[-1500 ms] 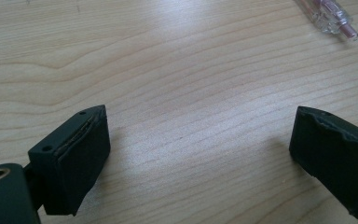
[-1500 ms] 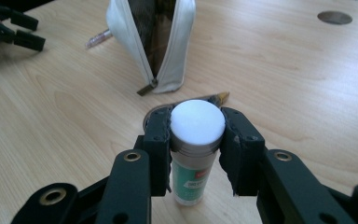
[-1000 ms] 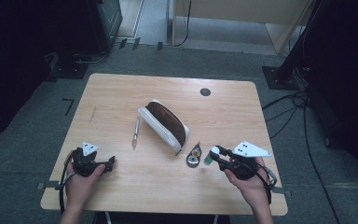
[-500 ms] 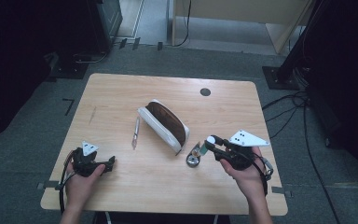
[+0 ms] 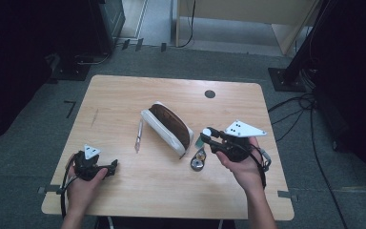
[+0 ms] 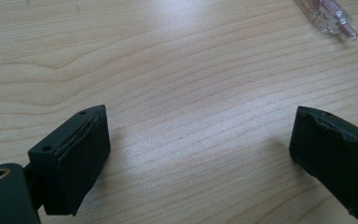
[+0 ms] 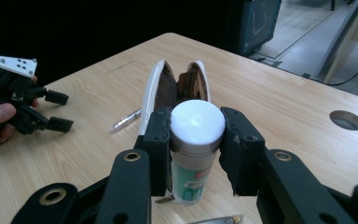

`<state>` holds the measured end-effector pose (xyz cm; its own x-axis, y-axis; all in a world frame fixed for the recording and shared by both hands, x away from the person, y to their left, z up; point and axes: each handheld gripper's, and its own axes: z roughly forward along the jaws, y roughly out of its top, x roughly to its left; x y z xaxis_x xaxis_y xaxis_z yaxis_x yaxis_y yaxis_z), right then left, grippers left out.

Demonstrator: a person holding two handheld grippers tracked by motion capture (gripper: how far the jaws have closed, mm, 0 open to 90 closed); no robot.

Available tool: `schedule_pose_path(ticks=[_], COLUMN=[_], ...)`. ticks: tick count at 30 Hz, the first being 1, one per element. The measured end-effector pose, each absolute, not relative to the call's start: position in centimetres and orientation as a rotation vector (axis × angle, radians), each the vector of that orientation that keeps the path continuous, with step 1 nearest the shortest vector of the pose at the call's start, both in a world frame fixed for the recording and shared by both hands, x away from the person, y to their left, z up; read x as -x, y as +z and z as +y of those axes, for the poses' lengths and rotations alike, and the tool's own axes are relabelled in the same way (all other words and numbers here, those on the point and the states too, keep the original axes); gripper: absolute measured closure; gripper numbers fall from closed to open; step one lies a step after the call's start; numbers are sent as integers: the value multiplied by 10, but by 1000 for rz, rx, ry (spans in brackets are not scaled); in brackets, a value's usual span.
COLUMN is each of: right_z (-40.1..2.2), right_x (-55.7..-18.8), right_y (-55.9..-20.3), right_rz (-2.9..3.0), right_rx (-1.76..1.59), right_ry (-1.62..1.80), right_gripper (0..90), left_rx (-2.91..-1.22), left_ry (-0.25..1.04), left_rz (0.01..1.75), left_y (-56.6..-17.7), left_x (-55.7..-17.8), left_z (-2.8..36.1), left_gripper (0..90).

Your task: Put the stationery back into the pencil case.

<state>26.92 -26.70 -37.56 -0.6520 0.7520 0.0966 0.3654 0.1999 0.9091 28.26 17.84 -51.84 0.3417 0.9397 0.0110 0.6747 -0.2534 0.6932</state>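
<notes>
Currently clamping a white-capped glue stick [image 7: 193,154] in the right gripper [image 7: 196,154] — hovering it upright by the open pencil case [image 7: 179,86], probably for stowing — left gripper [image 6: 200,154] idling wide open, empty.

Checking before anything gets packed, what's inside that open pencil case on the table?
The pencil case gapes open, showing brown lining and nothing resting at its mouth. Its bottom is hidden behind the white-capped tube clamped in the right gripper.

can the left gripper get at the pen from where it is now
Probably yes. The left gripper has its jaws open with nothing between them, and bare table lies between it and the pen. The pouch sits beyond the pen, not in the way.
</notes>
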Motion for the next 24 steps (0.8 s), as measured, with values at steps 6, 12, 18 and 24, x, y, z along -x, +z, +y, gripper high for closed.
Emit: schedule_pose_path(ticks=[6, 12, 18, 24], right_z=[-259, -250, -239, -227], right_x=[-278, -289, -299, -309], right_y=[-374, -376, -383, -392], right_rz=[2112, 2117, 2129, 2152], right_rx=[-1045, -1045, -1031, -1024], right_ry=[1460, 1458, 1451, 1426], right_gripper=[656, 656, 656, 655], left_rx=[-2018, -2017, -2013, -2012], left_ry=[578, 579, 579, 580], left_rz=[1404, 1404, 1404, 1405], left_y=[-518, -518, -519, -519], left_x=[-283, -283, -283, -283], left_z=[178, 178, 178, 178], left_gripper=[53, 52, 52, 52])
